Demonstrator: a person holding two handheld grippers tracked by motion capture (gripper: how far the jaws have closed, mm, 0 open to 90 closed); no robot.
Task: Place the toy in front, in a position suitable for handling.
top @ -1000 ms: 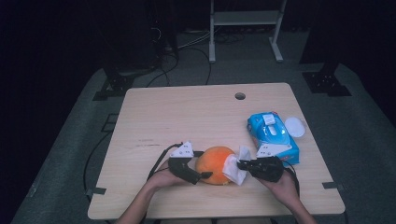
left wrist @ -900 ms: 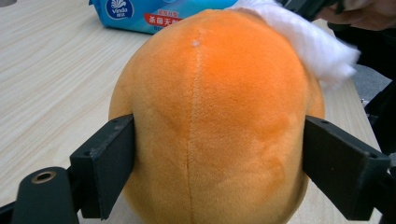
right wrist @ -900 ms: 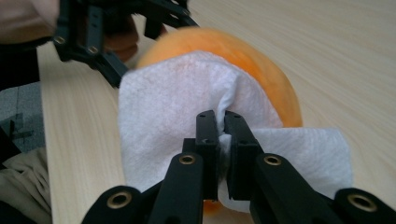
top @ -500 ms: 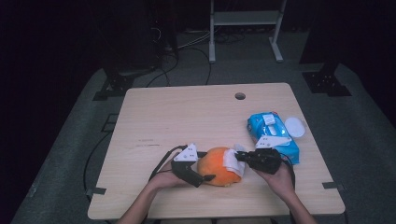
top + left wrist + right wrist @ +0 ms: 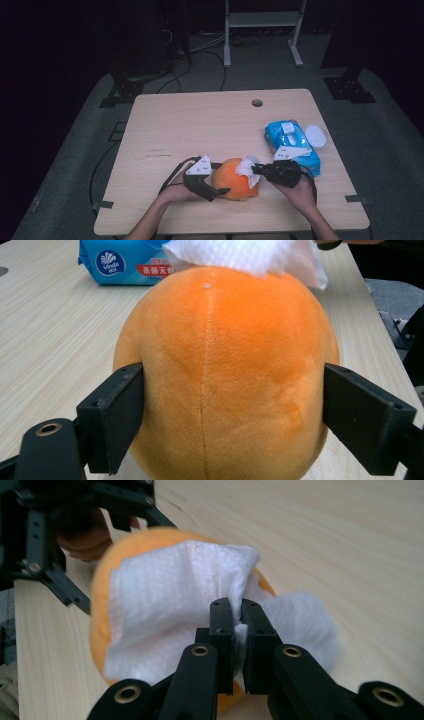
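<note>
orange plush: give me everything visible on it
The orange plush is a rounded, egg-like soft toy of short fuzzy fabric with one seam running down its middle. It sits on the wooden table near the front edge, left of the blue wipes pack. The left gripper clamps its sides, pads pressing in. A white wipe, pinched in the right gripper, lies draped over its far upper side.

Held: round orange plush ball (image 5: 225, 375), clamped between the left gripper (image 5: 230, 415) jaws
On top: white wipe (image 5: 250, 255)
Behind: blue wipes pack (image 5: 125, 262) on wooden table (image 5: 45, 330)
</note>
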